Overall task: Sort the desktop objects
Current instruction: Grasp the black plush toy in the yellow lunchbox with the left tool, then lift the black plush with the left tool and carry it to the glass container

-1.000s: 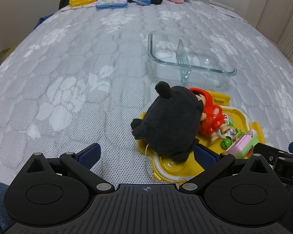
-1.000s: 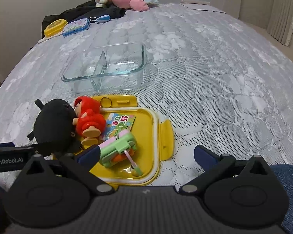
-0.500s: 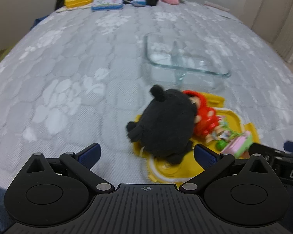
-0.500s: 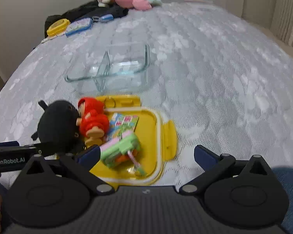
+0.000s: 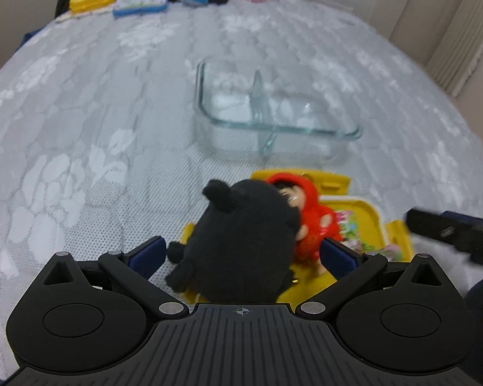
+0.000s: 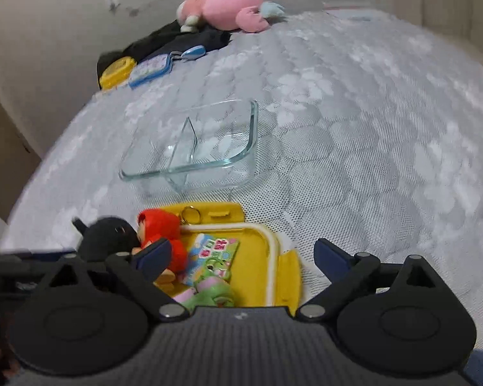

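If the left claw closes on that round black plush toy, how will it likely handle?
The round black plush toy looks soft, so it would probably squash between the open left claw. Likely light. It touches the red-hooded doll, which may shift.

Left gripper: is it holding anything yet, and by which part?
Nothing held. The left gripper is open, its fingers either side of the black plush toy, not closed on it.

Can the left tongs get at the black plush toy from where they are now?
Probably yes. The left tongs are open with the black plush toy sitting between the fingers, nothing in front of it. The red doll leans against its right side and might get pinched too.
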`<action>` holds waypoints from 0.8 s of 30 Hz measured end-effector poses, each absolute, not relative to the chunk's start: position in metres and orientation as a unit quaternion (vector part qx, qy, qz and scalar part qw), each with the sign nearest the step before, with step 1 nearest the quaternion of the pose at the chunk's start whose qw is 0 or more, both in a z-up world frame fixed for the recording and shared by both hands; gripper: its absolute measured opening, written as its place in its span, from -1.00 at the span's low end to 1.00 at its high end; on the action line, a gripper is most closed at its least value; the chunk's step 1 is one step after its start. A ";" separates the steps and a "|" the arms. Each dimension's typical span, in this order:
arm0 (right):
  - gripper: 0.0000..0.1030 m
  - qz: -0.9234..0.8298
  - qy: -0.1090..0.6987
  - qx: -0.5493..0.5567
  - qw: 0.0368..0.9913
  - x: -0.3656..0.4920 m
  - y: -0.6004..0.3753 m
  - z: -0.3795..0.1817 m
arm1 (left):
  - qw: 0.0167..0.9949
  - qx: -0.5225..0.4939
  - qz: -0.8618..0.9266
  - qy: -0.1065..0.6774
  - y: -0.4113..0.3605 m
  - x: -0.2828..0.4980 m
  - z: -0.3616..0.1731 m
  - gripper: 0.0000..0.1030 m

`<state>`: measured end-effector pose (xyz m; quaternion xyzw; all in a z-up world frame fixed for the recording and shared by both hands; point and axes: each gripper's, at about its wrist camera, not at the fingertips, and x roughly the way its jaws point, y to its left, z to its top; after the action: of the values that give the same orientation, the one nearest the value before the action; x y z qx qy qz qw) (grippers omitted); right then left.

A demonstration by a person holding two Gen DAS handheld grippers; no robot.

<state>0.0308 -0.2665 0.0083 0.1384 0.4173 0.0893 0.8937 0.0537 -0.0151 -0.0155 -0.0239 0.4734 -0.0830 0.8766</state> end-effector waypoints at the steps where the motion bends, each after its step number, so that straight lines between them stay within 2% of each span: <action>1: 0.85 0.090 0.416 0.151 0.892 0.032 -0.270 0.007 | 0.873 -0.021 -0.085 0.480 -0.016 0.057 -0.018 1.00; 4: 0.85 0.095 0.416 0.180 0.886 0.035 -0.280 0.002 | 0.866 -0.023 -0.096 0.491 -0.016 0.059 -0.022 1.00; 7: 0.70 0.097 0.423 0.181 0.882 0.037 -0.280 0.000 | 0.868 -0.028 -0.110 0.484 -0.017 0.054 -0.022 1.00; 10: 0.67 0.098 0.430 0.180 0.879 0.040 -0.281 -0.002 | 0.875 -0.030 -0.107 0.471 -0.016 0.049 -0.018 0.97; 12: 0.70 0.099 0.435 0.179 0.877 0.042 -0.281 -0.003 | 0.877 -0.034 -0.104 0.468 -0.016 0.049 -0.017 0.80; 13: 0.71 0.098 0.437 0.180 0.876 0.041 -0.281 -0.004 | 0.876 -0.030 -0.102 0.470 -0.017 0.050 -0.016 0.50; 19: 0.78 0.087 0.443 0.192 0.871 0.038 -0.282 -0.009 | 0.873 -0.012 -0.102 0.477 -0.020 0.055 -0.012 0.41; 24: 0.80 0.087 0.448 0.211 0.864 0.037 -0.285 -0.012 | 0.867 -0.041 -0.113 0.484 -0.010 0.059 0.007 0.39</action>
<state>0.0368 -0.2854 -0.0118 0.2111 0.4480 0.0869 0.8644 0.0591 -0.0103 0.0074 -0.0406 0.4840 -0.1135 0.8667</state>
